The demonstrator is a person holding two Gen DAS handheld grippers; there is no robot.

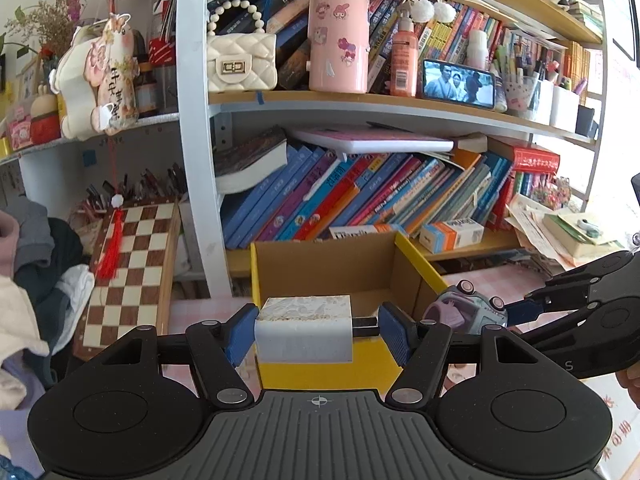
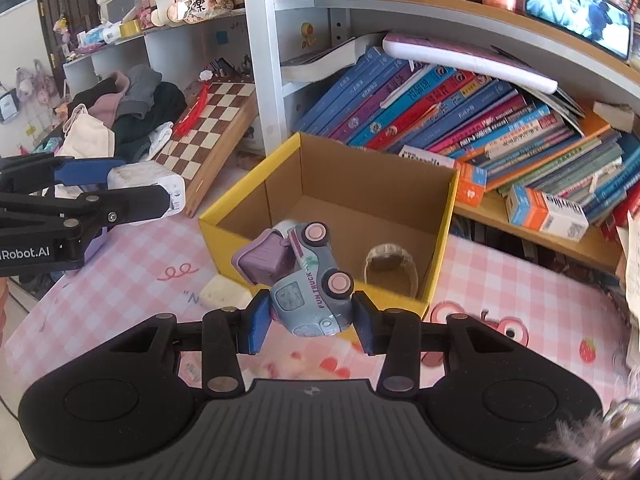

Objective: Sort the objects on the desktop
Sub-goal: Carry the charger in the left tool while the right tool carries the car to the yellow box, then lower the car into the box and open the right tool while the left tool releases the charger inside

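Two loads are in the air at once, and both of my grippers are aimed at the yellow cardboard box (image 2: 440, 236), the biggest thing ahead of either tool. It stands open-topped on the pink checked mat (image 2: 132, 264), just beyond the fingertips of both. My left gripper (image 1: 316, 330) pinches a white charger block (image 1: 304, 330) between its blue pads, its prongs toward the right-hand pad, held just short of the box's near wall. My right gripper (image 2: 310, 322) is clamped on a toy truck (image 2: 308, 280), tilted nose-down, hanging at the near rim. Inside the box, ahead and right of the truck, a watch (image 2: 390, 266) already lies on the floor.

I judge this the carrying-to-drop step. Next, each load must clear the near wall and hang over the opening before the pads part. A small pale eraser-like block (image 2: 220, 294) lies on the mat left of my right gripper.
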